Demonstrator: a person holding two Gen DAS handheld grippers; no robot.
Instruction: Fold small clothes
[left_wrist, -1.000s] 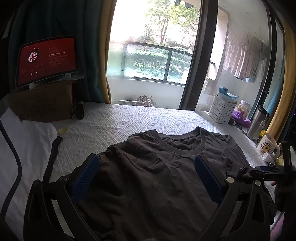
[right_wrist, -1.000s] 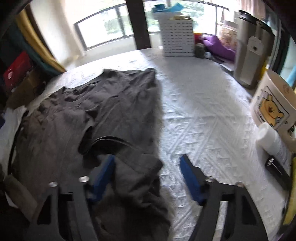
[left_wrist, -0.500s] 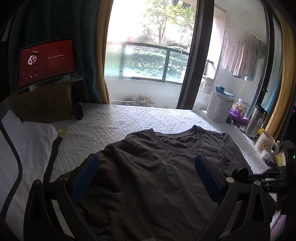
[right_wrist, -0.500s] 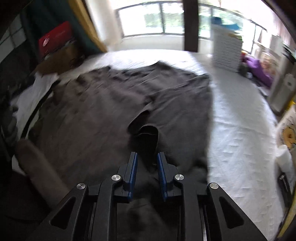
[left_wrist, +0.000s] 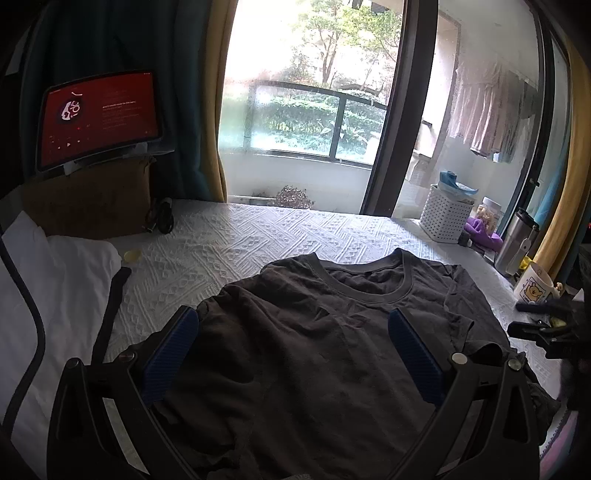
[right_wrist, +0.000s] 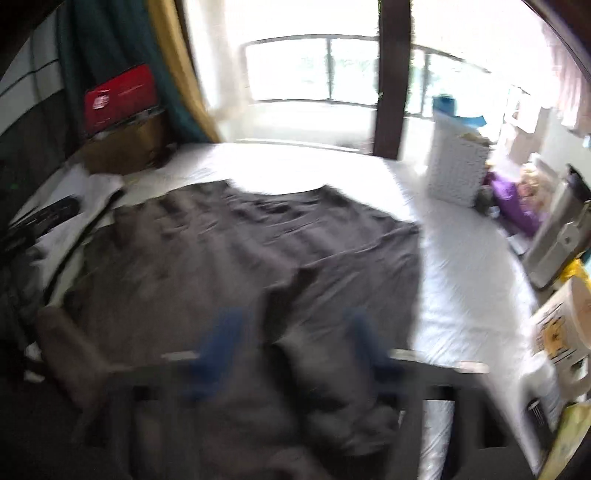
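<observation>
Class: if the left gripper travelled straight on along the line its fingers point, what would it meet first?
Most likely the dark T-shirt lying on the white bedspread: the left gripper is open and angled down over its chest, though depth is uncertain.

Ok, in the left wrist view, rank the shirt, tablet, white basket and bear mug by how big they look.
1. shirt
2. tablet
3. basket
4. mug

The shirt lies nearest the camera, so it looks extra large.
</observation>
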